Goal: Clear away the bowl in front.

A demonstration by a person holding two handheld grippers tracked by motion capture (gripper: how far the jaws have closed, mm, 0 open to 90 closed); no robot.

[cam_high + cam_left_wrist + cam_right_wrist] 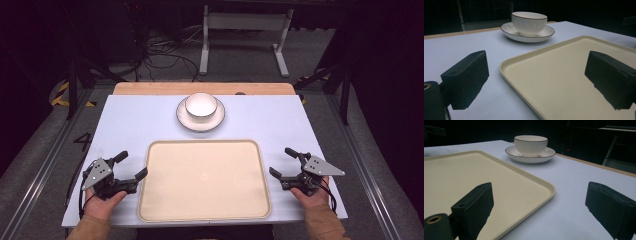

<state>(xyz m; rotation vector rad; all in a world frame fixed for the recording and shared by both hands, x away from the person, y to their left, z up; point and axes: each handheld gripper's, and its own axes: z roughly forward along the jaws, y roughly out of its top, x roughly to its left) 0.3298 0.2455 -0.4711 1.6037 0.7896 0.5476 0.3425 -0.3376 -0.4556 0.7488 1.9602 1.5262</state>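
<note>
A white bowl (201,105) with a dark rim stands on a white saucer (200,121) at the far middle of the table. Nearer lies a cream tray (205,180), bare. My left gripper (131,165) rests open at the tray's left edge, nothing between its jaws. At the tray's right edge my right gripper (283,161) is open too. In the left gripper view the bowl (529,22) and saucer (548,32) sit ahead, with the tray (564,75) under the right jaw. The right gripper view has the bowl (530,144) ahead and the tray (474,172) on the left.
The pale blue table top (135,120) has a wooden strip (150,88) along its far edge. Beyond it are floor cables (160,55) and a white stand (245,35). Black frame legs (75,85) flank the table.
</note>
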